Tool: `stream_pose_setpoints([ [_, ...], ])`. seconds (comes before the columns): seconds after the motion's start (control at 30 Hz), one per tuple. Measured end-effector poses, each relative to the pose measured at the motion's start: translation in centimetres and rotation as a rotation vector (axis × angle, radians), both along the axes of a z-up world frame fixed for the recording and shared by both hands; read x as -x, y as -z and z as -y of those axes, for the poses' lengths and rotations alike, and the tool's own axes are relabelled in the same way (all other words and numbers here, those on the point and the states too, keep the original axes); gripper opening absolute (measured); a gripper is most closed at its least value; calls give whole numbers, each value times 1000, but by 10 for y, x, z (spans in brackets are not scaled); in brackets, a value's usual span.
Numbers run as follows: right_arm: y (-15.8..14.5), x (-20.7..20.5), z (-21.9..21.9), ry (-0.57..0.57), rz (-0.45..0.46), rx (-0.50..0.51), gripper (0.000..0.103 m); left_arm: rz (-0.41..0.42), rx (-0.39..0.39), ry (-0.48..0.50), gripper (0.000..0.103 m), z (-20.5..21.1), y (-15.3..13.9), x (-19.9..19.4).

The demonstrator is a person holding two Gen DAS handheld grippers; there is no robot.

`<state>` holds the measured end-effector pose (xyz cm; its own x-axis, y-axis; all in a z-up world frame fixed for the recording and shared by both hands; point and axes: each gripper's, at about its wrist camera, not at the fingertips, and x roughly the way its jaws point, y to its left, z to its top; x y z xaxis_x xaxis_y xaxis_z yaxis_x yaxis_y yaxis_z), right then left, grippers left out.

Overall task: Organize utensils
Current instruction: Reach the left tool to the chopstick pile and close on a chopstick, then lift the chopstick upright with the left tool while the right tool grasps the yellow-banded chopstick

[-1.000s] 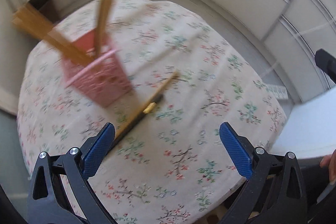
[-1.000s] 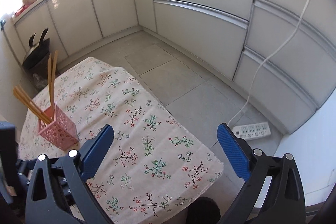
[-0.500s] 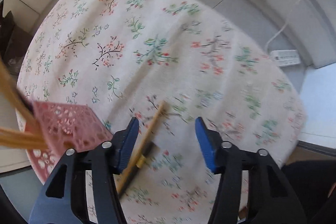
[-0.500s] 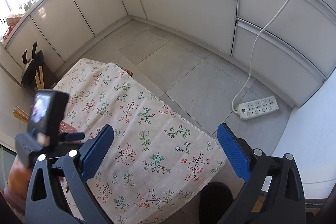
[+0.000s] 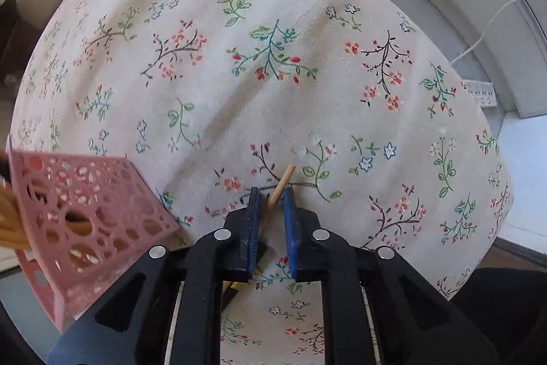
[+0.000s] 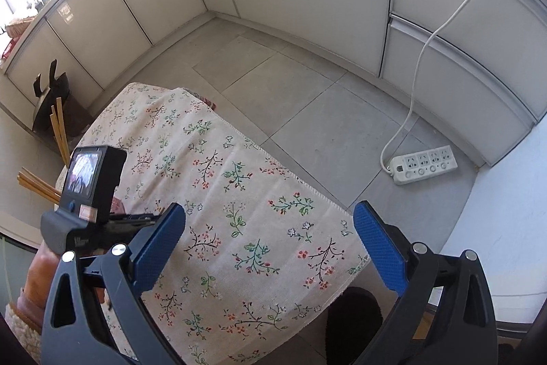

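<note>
The left gripper (image 5: 271, 194) is down at the floral tablecloth (image 5: 273, 64), its two blue pads drawn in to a narrow gap with a single wooden chopstick (image 5: 282, 183) between them. The stick runs slantwise through the gap: its pale blunt tip pokes out just past the fingertips, and its darker end shows underneath the black frame, nearer the person. It lies against the left-hand pad; whether the right-hand pad actually presses on it I cannot tell, since a sliver of cloth shows on that side.

Just beside this gripper, to its left, stands the pink perforated holder (image 5: 78, 221), a square plastic basket with cut-out holes. More wooden chopsticks (image 5: 10, 221) are inside it, seen through the lattice and leaning out over its rim.

The right gripper (image 6: 270, 235) hangs above the near edge of the table with its blue pads spread wide and nothing between them; only tablecloth and grey floor tiles show through the gap. From its view the left gripper's camera block (image 6: 90, 180) is low over the cloth, with the tops of the held-in chopsticks sticking up behind it. A white power strip (image 6: 424, 165) lies on the floor by the cabinets.
</note>
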<state>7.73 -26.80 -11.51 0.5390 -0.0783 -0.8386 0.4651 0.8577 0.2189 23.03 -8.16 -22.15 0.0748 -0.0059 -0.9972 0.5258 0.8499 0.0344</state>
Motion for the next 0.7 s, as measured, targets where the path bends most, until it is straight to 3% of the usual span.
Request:
stream_pose_setpoints([
  [0.37,17,-12,-15,-33,-71,-46,96,141,112,-106,4,-37,-14,44],
  [0.7,40,-34,-71,-152,-163,-25,96,284,177,-163,4,-77,-79,95],
])
